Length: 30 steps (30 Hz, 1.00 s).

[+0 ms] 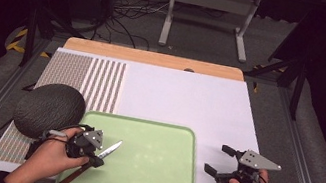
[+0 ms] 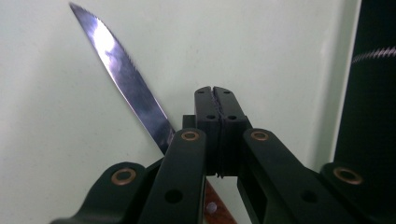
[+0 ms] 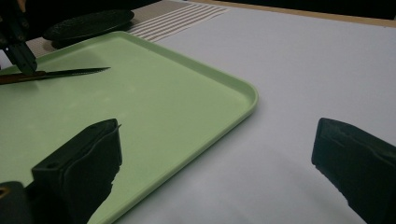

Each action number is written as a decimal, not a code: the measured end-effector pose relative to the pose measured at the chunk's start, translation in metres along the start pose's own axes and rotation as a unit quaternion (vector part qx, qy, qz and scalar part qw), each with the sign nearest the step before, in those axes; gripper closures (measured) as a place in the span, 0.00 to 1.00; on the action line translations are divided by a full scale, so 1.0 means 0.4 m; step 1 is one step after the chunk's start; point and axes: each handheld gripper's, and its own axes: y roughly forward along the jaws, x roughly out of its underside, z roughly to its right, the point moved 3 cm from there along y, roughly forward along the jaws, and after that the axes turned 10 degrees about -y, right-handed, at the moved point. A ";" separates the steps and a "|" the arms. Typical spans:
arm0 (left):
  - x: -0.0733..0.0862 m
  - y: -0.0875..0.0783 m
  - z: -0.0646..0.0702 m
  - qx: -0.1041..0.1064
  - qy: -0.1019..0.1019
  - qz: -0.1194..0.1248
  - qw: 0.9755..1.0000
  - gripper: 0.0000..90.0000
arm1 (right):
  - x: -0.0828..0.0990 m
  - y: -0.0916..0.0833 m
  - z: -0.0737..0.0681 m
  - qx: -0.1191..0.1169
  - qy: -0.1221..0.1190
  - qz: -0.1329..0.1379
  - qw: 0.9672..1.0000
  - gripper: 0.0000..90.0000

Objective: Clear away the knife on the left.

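From above, the left gripper (image 1: 94, 156) clamps a wooden-handled knife (image 1: 93, 161) over a smooth green tray (image 1: 157, 171) while the right gripper (image 1: 220, 161) gapes empty; the left gripper view shows jaws pressed together beside the serrated blade; the right gripper view shows jaws wide apart

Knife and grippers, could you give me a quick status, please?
Left gripper shut on knife, over green tray. Right gripper open, empty, over white mat. Nothing obstructing.
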 end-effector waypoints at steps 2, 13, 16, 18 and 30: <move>0.001 0.004 -0.001 0.000 0.002 -0.004 1.000 1.00 | 0.000 0.000 0.000 0.000 0.000 -0.001 1.000 0.03; 0.008 0.014 -0.014 0.006 -0.009 -0.016 1.000 1.00 | 0.002 0.001 0.000 -0.001 0.000 -0.002 1.000 0.03; 0.009 0.015 -0.015 0.007 -0.008 -0.017 1.000 1.00 | 0.002 0.002 0.000 -0.002 -0.001 -0.002 1.000 0.03; 0.009 0.016 -0.015 0.007 -0.008 -0.018 1.000 1.00 | 0.002 0.002 0.000 -0.002 -0.001 -0.003 1.000 0.03; 0.025 0.009 -0.032 0.002 -0.024 -0.020 1.000 1.00 | 0.003 0.003 0.000 -0.003 0.000 -0.003 1.000 0.03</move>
